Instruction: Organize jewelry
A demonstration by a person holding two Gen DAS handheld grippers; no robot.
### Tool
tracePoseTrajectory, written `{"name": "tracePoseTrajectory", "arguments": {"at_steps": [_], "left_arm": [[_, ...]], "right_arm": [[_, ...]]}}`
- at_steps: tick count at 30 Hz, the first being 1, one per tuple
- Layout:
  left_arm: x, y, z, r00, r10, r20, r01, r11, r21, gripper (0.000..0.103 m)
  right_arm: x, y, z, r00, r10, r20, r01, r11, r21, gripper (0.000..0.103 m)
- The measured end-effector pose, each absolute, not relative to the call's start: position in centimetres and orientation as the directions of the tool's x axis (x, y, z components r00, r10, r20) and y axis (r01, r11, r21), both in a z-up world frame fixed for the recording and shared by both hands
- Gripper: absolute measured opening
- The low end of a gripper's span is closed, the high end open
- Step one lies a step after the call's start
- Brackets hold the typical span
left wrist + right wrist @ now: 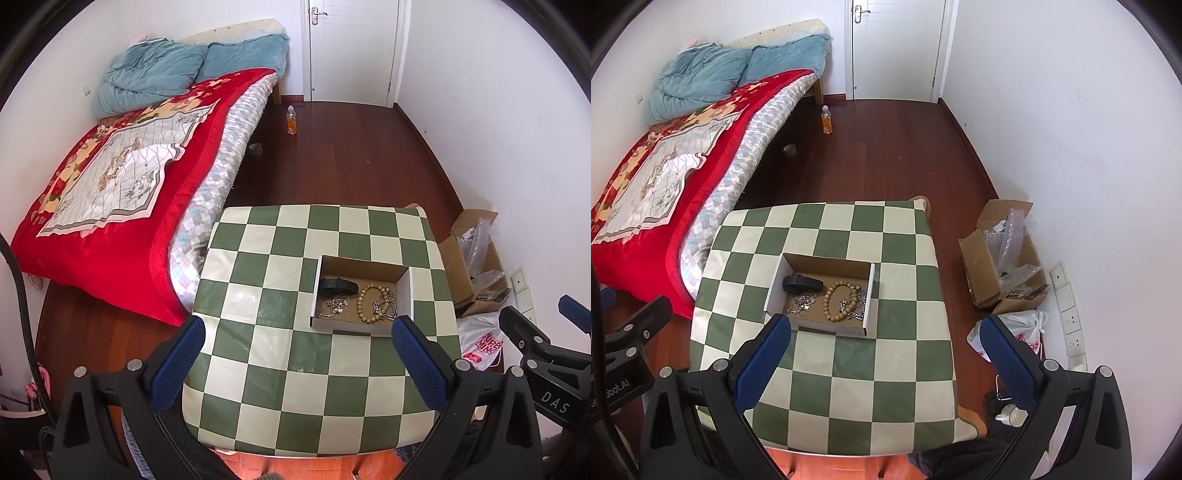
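A shallow white cardboard box (404, 295) (868, 295) lies on the green-and-cream checked table (295, 369) (857, 369). Inside it are a black band (339, 285) (802, 283), a wooden bead bracelet (361, 301) (827, 301), a tangle of thin silver jewelry (335, 306) (802, 303) and a silver chain (384, 308) (857, 306). My left gripper (297, 354) hovers open above the table's near half, short of the box. My right gripper (886, 350) is open too, with its left finger near the box's front left corner. Both hold nothing.
A bed with a red quilt (110, 206) stands left of the table. An open carton with plastic wrap (1004, 258) and a white plastic bag (1027, 332) sit on the floor to the right by the wall. A bottle (291, 120) stands on the wooden floor near the door.
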State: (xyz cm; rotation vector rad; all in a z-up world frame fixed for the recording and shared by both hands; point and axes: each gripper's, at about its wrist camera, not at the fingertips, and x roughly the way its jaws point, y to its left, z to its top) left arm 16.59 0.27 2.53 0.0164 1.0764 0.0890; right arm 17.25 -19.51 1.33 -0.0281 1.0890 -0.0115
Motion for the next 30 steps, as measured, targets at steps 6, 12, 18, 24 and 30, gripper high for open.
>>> {"name": "tracePoseTrajectory", "arguments": {"at_steps": [6, 12, 18, 24, 30], "left_arm": [[16.6, 0.22, 2.68, 0.472, 0.084, -0.878, -0.067, 0.996, 0.06, 0.103], [16.42, 0.2, 3.0, 0.481, 0.1, -0.871, -0.072, 0.995, 0.074, 0.103], [16.17, 0.27, 3.14, 0.496, 0.109, -0.861, -0.079, 0.994, 0.081, 0.103], [16.08, 0.3, 3.09, 0.497, 0.11, -0.861, -0.076, 0.994, 0.084, 0.103], [16.03, 0.38, 2.94, 0.498, 0.115, -0.86, -0.077, 0.993, 0.088, 0.103]], "right_arm": [[17.14, -19.61, 1.38, 0.461, -0.018, -0.887, -0.008, 1.0, -0.025, 0.103], [16.88, -19.73, 1.36, 0.458, -0.013, -0.889, -0.008, 1.0, -0.019, 0.103], [16.76, -19.63, 1.36, 0.459, -0.015, -0.888, -0.007, 1.0, -0.02, 0.103], [16.63, -19.39, 1.33, 0.46, -0.014, -0.888, -0.001, 1.0, -0.017, 0.103], [16.57, -19.38, 1.33, 0.463, -0.01, -0.887, 0.001, 1.0, -0.012, 0.103]]}}
